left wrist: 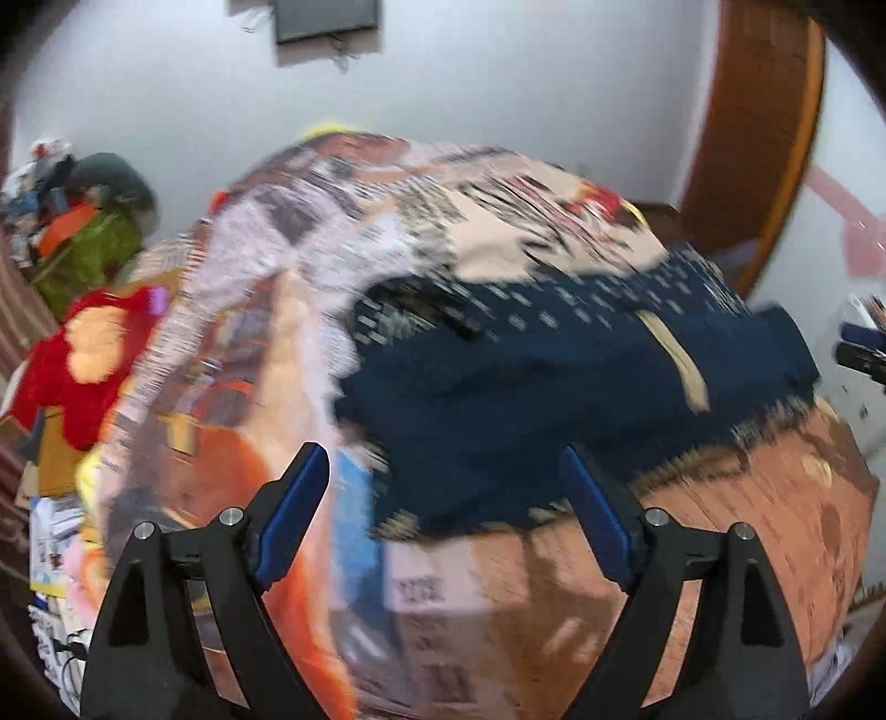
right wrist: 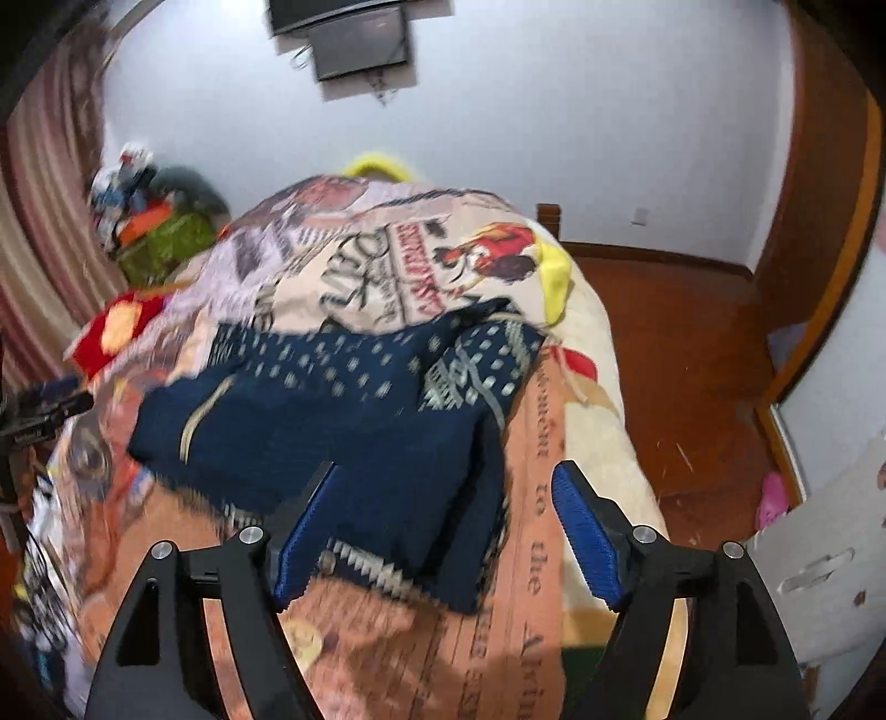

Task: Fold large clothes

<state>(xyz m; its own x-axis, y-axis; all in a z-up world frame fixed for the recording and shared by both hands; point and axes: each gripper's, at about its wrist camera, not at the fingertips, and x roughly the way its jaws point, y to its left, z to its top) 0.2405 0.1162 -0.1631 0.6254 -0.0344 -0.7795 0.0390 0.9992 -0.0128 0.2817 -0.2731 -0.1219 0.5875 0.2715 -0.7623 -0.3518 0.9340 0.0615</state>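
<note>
The navy knitted sweater with pale dotted and banded patterning lies folded into a thick, roughly rectangular bundle on the bed, resting on the printed cream-and-orange bedspread with lettering and a rooster picture. In the left wrist view the same sweater sits ahead of the fingers, a tan strip showing across its upper layer.

The left claw stands wide, its blue ribbed pads apart and pressing on nothing; the near edge of the sweater shows in the gap beyond the tips, apart from the pads. The right claw also stands wide and holds nothing, hanging over the sweater's near right corner, with the left pad seen against the knit and the right pad against the bedspread.

A red and orange plush toy lies at the left edge of the bed. A dark wall-mounted screen hangs on the white wall beyond. The wooden floor runs along the bed's right side.
</note>
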